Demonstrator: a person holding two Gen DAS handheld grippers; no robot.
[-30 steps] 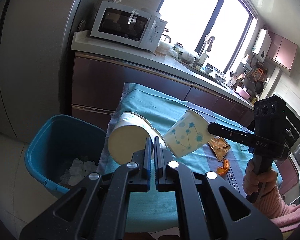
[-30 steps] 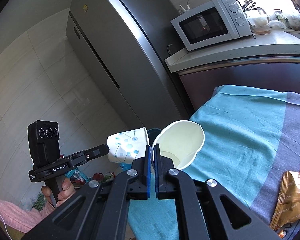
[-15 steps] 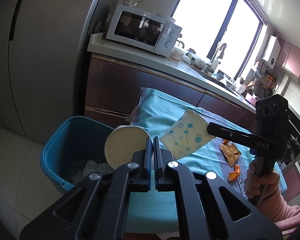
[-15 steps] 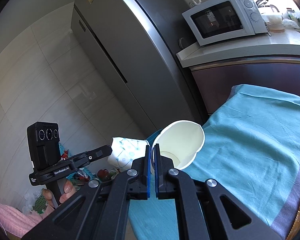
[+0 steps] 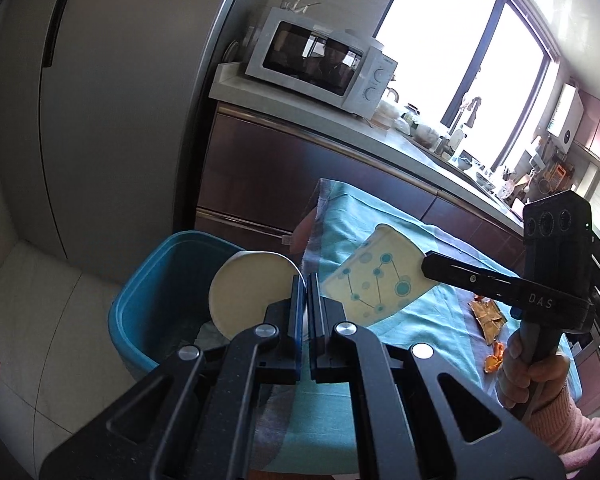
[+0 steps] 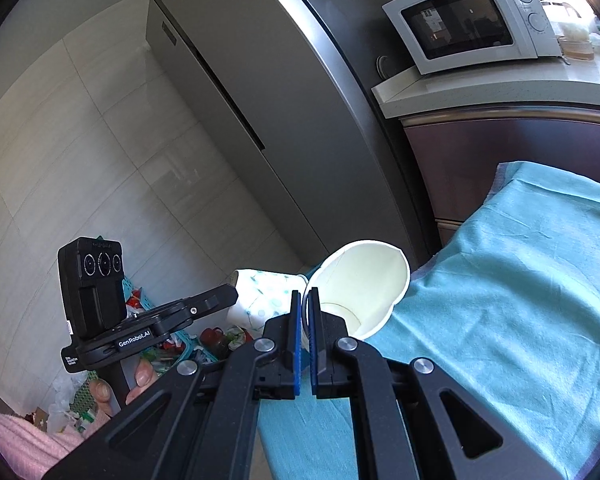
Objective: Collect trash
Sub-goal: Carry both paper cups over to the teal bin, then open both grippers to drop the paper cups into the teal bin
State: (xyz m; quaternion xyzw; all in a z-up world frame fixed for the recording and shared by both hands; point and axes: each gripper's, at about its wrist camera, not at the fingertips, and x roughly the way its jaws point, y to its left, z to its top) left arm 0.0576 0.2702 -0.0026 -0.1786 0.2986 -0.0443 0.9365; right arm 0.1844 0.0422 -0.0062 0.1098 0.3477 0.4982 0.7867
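My left gripper (image 5: 305, 280) is shut on the rim of a dotted paper cup (image 5: 252, 292), which hangs over the blue trash bin (image 5: 120, 308) beside the table. My right gripper (image 6: 306, 296) is shut on the rim of a second dotted paper cup (image 6: 364, 280), held above the table's left end. The left wrist view shows that second cup (image 5: 380, 280) on the right gripper (image 5: 424, 264), just right of mine. In the right wrist view, the left gripper (image 6: 230, 294) holds its cup (image 6: 260, 296) to the left. Orange snack wrappers (image 5: 488, 316) lie on the teal tablecloth (image 5: 380, 216).
A steel fridge (image 6: 260, 100) stands behind the bin, with a white microwave (image 5: 320, 68) on the counter beside it. A teal basket (image 6: 136, 300) of clutter sits on the tiled floor. A hand in a pink sleeve (image 5: 540, 380) grips the right tool.
Both grippers have carried their cups leftward off the table toward the bin. The left cup now hangs over the bin's opening, and the bin looks closer.
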